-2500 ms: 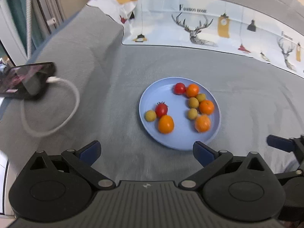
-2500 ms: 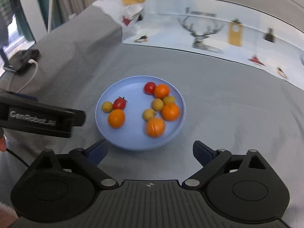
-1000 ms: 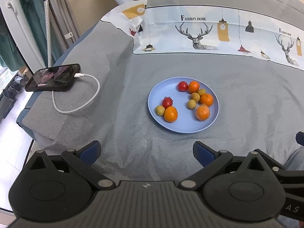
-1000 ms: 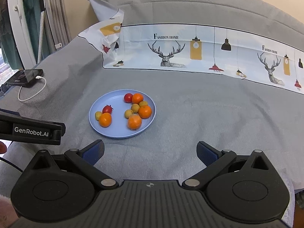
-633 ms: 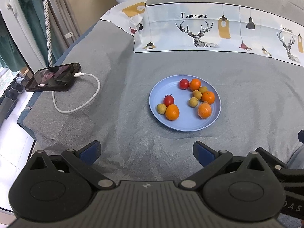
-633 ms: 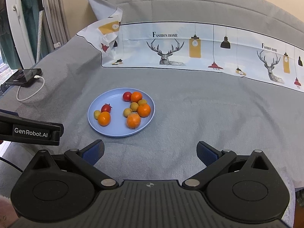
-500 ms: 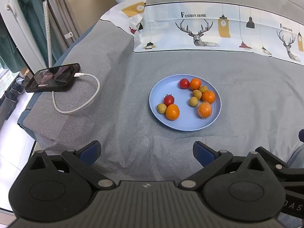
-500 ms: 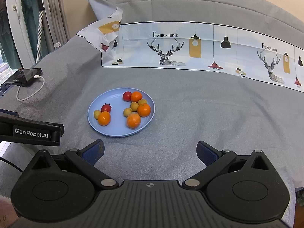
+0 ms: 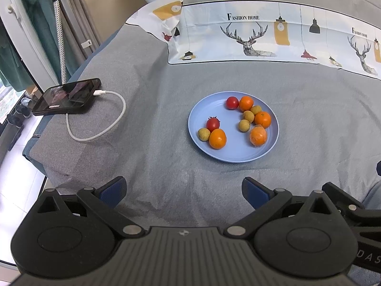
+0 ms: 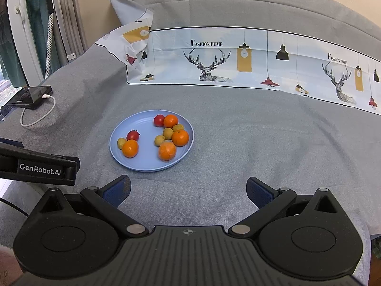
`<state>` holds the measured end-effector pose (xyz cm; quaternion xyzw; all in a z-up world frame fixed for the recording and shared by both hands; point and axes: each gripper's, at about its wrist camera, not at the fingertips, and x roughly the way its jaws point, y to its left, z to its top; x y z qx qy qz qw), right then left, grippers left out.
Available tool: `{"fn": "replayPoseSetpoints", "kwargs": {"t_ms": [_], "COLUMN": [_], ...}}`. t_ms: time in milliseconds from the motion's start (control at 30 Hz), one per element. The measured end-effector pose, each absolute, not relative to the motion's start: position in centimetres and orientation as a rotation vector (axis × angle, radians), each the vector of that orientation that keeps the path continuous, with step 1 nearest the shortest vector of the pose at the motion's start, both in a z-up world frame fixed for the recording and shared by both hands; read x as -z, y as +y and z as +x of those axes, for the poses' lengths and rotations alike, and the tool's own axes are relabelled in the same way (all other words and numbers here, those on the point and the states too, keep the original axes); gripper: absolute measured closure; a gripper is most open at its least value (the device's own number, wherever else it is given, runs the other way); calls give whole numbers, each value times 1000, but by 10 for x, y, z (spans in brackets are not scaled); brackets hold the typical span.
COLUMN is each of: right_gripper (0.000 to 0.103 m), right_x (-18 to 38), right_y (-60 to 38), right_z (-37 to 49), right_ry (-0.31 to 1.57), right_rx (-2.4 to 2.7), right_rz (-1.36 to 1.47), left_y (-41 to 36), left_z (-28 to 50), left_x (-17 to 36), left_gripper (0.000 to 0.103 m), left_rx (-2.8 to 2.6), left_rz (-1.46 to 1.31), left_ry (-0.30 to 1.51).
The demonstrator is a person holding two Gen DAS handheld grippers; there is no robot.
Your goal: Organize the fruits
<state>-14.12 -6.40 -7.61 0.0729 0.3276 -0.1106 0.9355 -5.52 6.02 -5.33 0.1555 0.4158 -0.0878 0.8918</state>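
Left gripper [image 9: 183, 188] and right gripper [image 10: 188, 188] are both hovering with fingers spread wide, gripping nothing, well short of the blue plate [image 9: 240, 156]. The plate is sitting on the grey bedspread [image 9: 154, 157], carrying oranges [image 9: 217, 138], red tomatoes [image 9: 213, 124] and small yellow fruits [image 9: 204, 134].

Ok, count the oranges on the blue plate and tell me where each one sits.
4, all on the blue plate: far orange beside a red tomato, right orange, near-right orange, near-left orange. None appear hidden.
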Motion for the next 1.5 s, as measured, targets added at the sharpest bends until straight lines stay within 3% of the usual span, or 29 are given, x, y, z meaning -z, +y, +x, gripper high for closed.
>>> {"fn": "replayPoseSetpoints", "kwargs": {"t_ms": [1500], "right_gripper": [1], "right_x": [71], "right_y": [-60], "right_z": [-141], "right_ry": [637], "right_rx": [212], "right_rz": [133], "left_y": [52], "left_z": [-52], "left_x": [42], "left_gripper": [0], "left_rx": [199], "left_rz": [337], "left_ry": [840]}}
